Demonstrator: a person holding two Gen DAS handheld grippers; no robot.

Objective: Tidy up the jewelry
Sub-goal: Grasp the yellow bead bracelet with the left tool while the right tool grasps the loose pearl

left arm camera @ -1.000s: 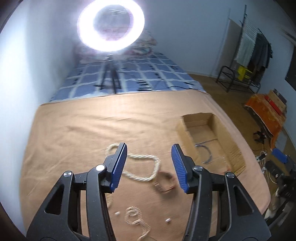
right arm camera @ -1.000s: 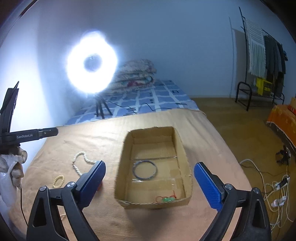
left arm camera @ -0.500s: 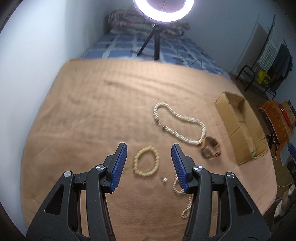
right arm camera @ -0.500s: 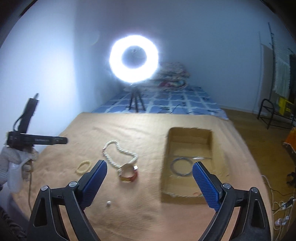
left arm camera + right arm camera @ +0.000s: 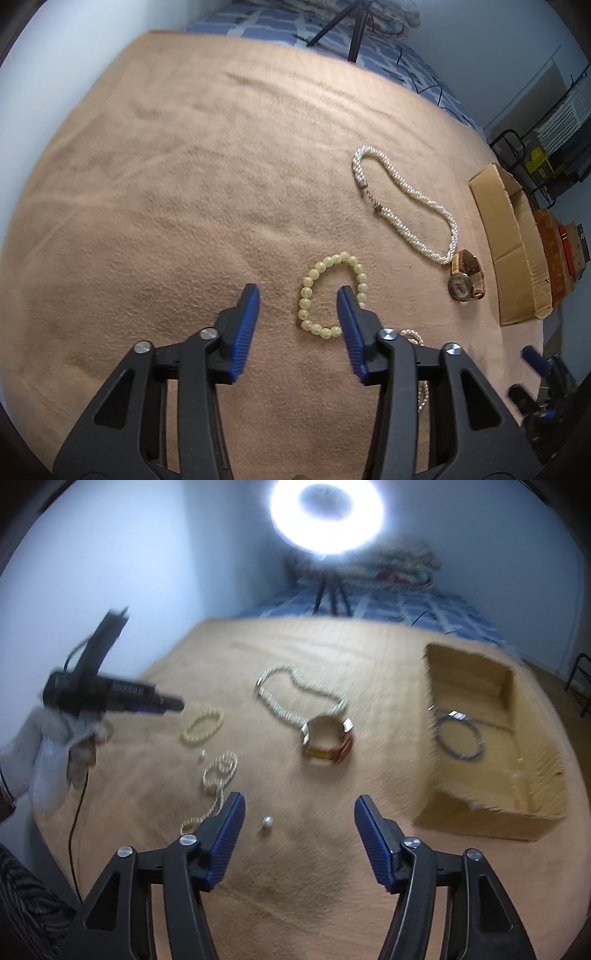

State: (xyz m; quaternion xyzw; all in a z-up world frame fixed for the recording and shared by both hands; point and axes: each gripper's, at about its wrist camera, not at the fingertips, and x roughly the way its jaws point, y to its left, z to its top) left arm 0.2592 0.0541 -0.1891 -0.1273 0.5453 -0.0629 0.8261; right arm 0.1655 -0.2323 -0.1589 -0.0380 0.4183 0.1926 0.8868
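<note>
Black frames, ribbed blue fingers (image 5: 242, 343), white glove (image 5: 44, 760)

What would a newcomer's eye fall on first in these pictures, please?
Probably the glaring ring light at the far end of the bed. Next, the jewelry on the tan blanket: a yellow bead bracelet just ahead of the open left gripper, and a watch touching the pearl necklace.

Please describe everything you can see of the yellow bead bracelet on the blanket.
The yellow bead bracelet is a closed loop of round, pale yellow, slightly translucent beads, like glass or stone. It lies flat on the tan blanket, in an uneven oval. The open left gripper hangs over it: one side of the loop shows between the blue fingers, the other side is partly hidden behind one finger. Whether that finger touches it, I cannot tell. No other jewelry touches it.
</note>
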